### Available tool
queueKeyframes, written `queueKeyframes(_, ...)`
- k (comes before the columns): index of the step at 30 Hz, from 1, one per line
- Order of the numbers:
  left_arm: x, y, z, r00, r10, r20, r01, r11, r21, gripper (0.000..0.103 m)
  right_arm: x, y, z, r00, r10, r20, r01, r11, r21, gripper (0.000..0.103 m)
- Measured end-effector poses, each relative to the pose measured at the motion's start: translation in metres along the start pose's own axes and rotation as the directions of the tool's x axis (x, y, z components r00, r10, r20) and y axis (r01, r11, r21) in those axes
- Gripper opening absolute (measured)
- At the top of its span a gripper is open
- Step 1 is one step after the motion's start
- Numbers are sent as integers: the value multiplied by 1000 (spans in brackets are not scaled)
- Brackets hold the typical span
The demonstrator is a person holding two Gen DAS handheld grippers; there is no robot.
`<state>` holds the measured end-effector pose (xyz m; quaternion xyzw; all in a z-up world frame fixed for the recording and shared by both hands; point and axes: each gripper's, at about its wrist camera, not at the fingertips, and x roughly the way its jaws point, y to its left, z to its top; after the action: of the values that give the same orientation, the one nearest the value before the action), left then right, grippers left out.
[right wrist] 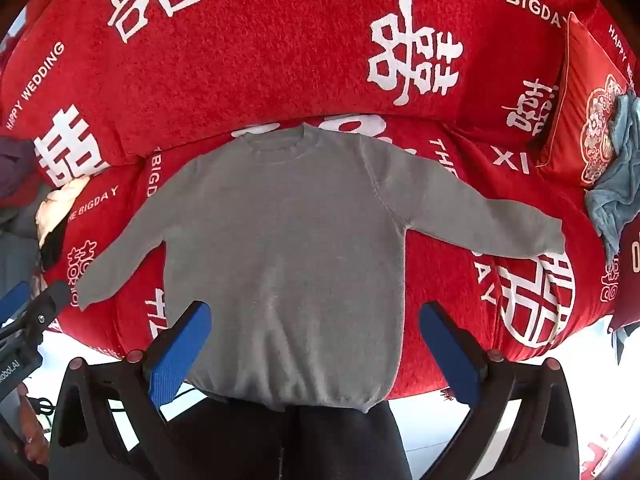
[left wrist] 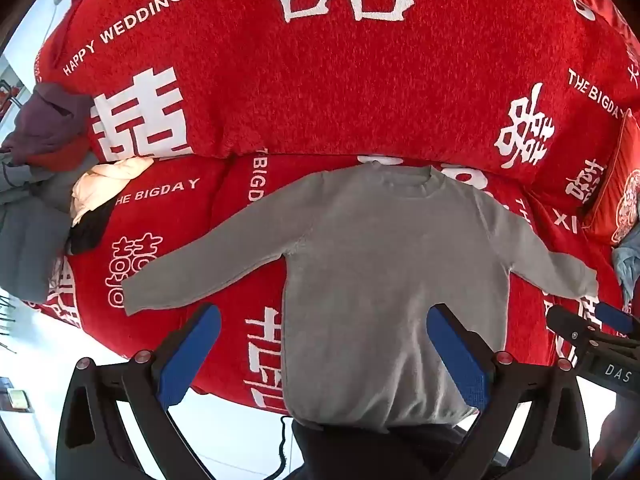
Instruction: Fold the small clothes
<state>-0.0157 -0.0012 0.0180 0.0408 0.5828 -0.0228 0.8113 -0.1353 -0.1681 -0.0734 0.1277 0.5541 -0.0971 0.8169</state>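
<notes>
A small grey sweater (left wrist: 392,272) lies flat and face up on a red sofa seat, collar towards the backrest, both sleeves spread out to the sides, hem hanging over the front edge. My left gripper (left wrist: 324,320) hovers above its lower left part, open, with nothing between its blue pads (left wrist: 188,356). In the right wrist view the same sweater (right wrist: 288,248) fills the middle, and my right gripper (right wrist: 316,316) hangs open above its lower body, empty. The other gripper's tip (left wrist: 592,328) shows at the right edge of the left wrist view.
The red sofa cover (left wrist: 360,80) carries white characters and wording. A heap of other clothes (left wrist: 60,184) lies at the left end of the seat. A red cushion (right wrist: 592,112) and a blue-grey cloth (right wrist: 616,184) sit at the right end. A person's dark-clad legs (right wrist: 288,440) stand below the hem.
</notes>
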Motion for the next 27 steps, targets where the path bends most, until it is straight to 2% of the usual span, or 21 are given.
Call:
queueKeyframes(10,0,-1,-2,1000,-2,3,2,1000,3,103,-3,-1,1,999,-29,21,29,999,-20,103)
queueKeyframes(17,0,-2,-2,1000,-3,0,3,1000,10,103,-7,-3,-2,1000,-18,25,18,1000,-23,103)
queueKeyframes(27,1,-4,-2,1000,-1,-5,1,1000,16,103,-8,1,1,996,-33,80,35,999,-21,103)
